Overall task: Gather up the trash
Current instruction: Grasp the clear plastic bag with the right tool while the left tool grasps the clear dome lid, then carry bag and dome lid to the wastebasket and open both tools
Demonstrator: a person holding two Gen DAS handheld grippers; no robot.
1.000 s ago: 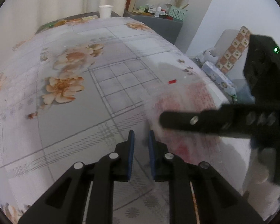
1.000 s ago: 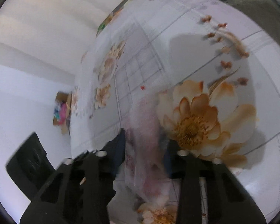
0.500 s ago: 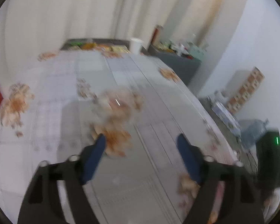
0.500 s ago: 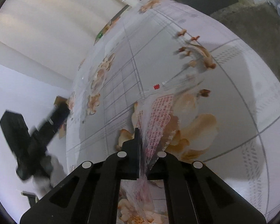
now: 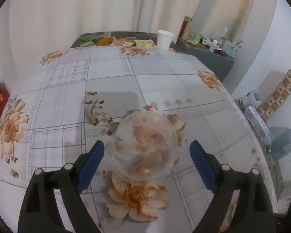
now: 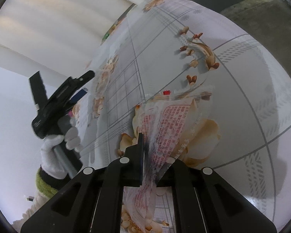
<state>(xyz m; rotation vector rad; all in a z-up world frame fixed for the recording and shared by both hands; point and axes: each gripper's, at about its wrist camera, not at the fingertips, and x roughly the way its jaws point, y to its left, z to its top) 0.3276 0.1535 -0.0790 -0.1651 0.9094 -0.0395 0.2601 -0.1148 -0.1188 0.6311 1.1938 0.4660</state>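
Observation:
A clear plastic cup (image 5: 143, 147) lies on the floral tablecloth (image 5: 106, 77), its round end facing me. My left gripper (image 5: 145, 163) is open, with the cup between its blue pads (image 5: 91, 161) and not touched. My right gripper (image 6: 155, 151) is shut on a clear plastic wrapper with red print (image 6: 164, 124) and holds it above the table. A small red scrap (image 6: 166, 92) lies on the cloth beyond the wrapper. The left gripper also shows in the right wrist view (image 6: 83, 87), held by a white-gloved hand.
A white paper cup (image 5: 164, 38) and several snack packets (image 5: 116, 41) sit at the table's far end. A grey side cabinet (image 5: 207, 56) with clutter stands at the right rear. A water jug (image 5: 283, 143) and boxes are on the floor to the right.
My left gripper has opened, swung away from the wrapper and come up to the clear cup. My right gripper has closed on the wrapper and lifted it.

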